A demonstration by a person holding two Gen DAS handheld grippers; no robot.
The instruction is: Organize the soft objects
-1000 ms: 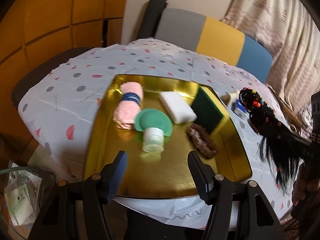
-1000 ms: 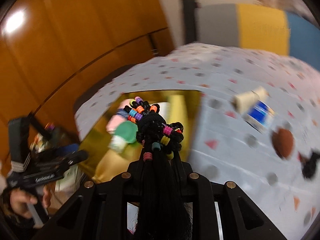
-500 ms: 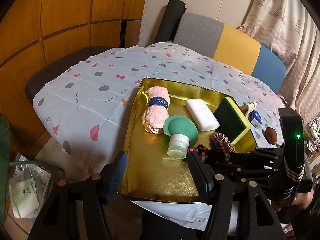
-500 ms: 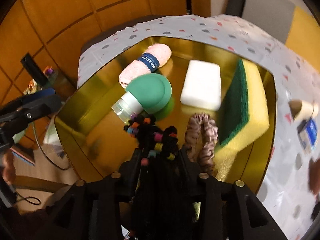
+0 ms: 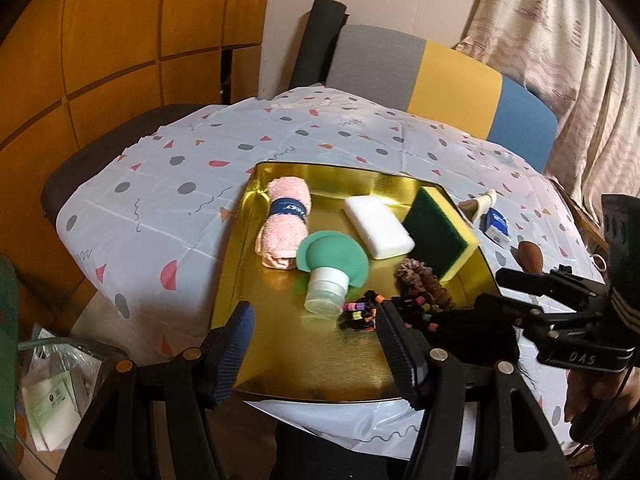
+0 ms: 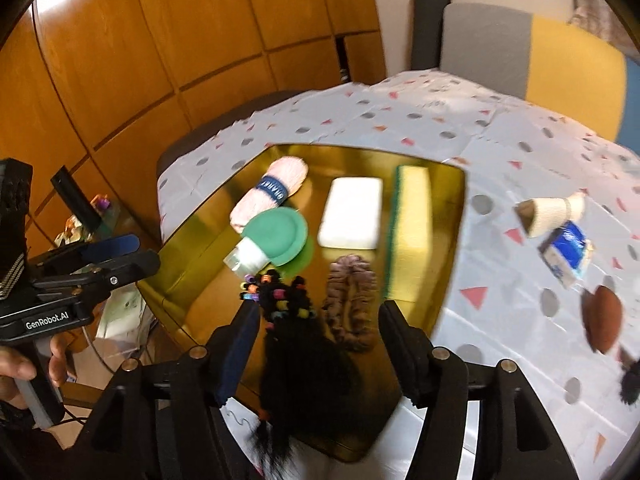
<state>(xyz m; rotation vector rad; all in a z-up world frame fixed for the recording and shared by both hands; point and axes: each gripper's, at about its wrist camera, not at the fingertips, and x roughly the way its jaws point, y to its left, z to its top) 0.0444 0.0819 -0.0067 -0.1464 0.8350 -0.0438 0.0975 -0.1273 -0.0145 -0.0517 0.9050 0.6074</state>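
Note:
A gold tray (image 5: 280,344) (image 6: 200,280) holds a pink rolled towel (image 5: 286,220) (image 6: 272,190), a green-capped bottle (image 5: 328,272) (image 6: 272,238), a white sponge (image 5: 378,222) (image 6: 352,212), a green and yellow scourer (image 5: 440,232) (image 6: 412,232) and a brown scrunchie (image 5: 424,284) (image 6: 352,296). A black hair bundle with coloured beads (image 5: 364,312) (image 6: 288,320) lies on the tray between the open fingers of my right gripper (image 6: 316,344). My left gripper (image 5: 316,344) is open and empty at the tray's near edge.
On the patterned tablecloth (image 5: 160,200) right of the tray lie a beige item (image 6: 548,212), a blue packet (image 6: 568,252) and a brown puff (image 6: 602,316). A colour-block chair (image 5: 440,80) stands behind. Wooden panels are at the left.
My right gripper carried the beaded hair bundle from above the table down onto the tray, then opened and let it go. My left gripper stayed open near the tray's front edge.

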